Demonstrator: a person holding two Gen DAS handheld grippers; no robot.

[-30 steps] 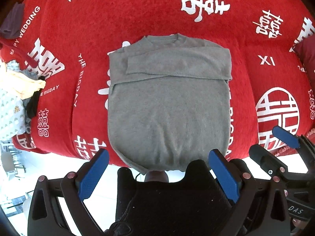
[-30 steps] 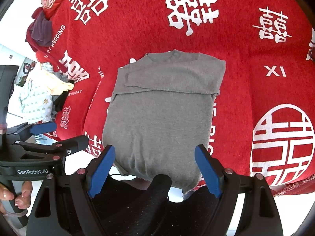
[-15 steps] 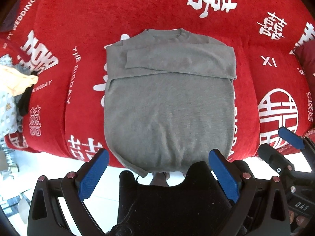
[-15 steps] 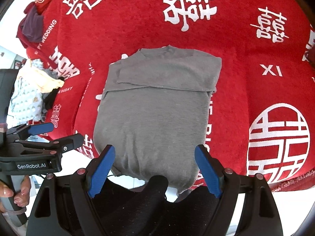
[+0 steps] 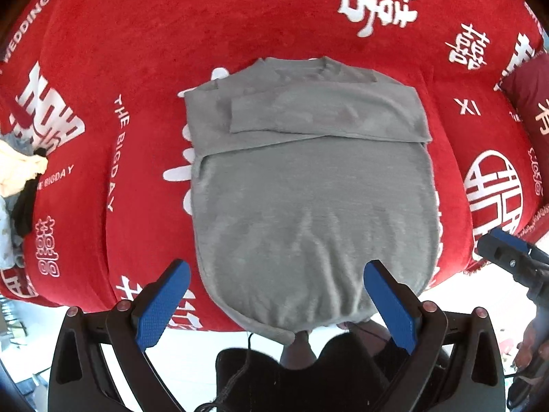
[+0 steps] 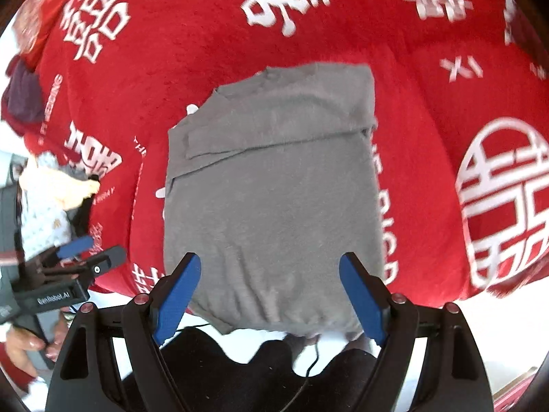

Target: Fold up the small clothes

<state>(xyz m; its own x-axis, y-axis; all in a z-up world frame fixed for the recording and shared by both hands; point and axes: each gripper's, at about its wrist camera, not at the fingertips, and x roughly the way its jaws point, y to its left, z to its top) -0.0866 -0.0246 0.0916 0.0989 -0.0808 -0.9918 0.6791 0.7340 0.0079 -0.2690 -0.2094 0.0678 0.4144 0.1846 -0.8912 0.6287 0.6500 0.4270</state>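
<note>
Both the left gripper [image 5: 276, 304] and right gripper [image 6: 271, 293] hang wide open, holding nothing, above the grey sweater's [image 5: 308, 199] hem on the red blanket [image 5: 171, 34].

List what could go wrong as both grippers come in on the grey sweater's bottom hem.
1. The grey sweater's hem hangs past the edge of the red blanket; a weak pinch could let it slide off.
2. The folded sleeves lie loose across the chest; a quick lift may spill them open.
3. The left gripper and right gripper both stand open near the same hem, so they could grab unevenly and skew the fold.
</note>
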